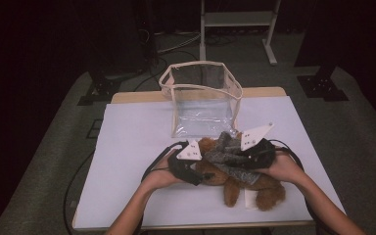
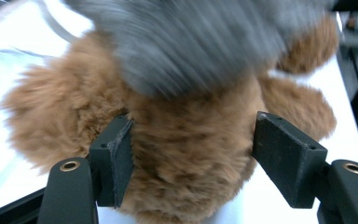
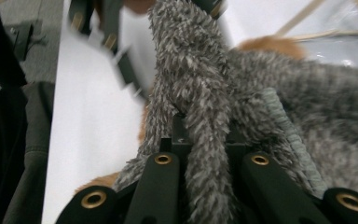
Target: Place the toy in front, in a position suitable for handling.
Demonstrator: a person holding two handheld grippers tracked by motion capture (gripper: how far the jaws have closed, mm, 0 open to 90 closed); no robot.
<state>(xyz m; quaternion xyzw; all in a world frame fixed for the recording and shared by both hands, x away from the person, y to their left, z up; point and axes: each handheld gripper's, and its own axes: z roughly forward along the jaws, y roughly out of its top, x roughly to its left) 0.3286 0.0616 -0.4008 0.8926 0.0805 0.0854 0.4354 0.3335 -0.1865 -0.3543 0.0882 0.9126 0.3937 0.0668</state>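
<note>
On a white table [image 1: 137, 147], the left gripper [image 2: 193, 154] straddles a brown plush teddy bear [image 2: 186, 154], jaws apart, while the right gripper [image 3: 209, 154] pinches its fuzzy grey knitted sweater [image 3: 205, 93].

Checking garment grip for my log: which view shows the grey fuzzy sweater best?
The right gripper view: the grey fuzzy sweater is sharp, pinched in the right hand-held gripper. The high view shows it small, draped on the teddy bear; the left gripper view shows it blurred.

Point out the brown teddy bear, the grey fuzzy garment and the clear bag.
brown teddy bear [image 2: 186, 158]: left gripper view, on the fur between the jaws.
grey fuzzy garment [image 3: 200, 93]: right gripper view, on the strip rising from the jaws.
clear bag [image 1: 201, 63]: high view, on the beige top rim.
</note>
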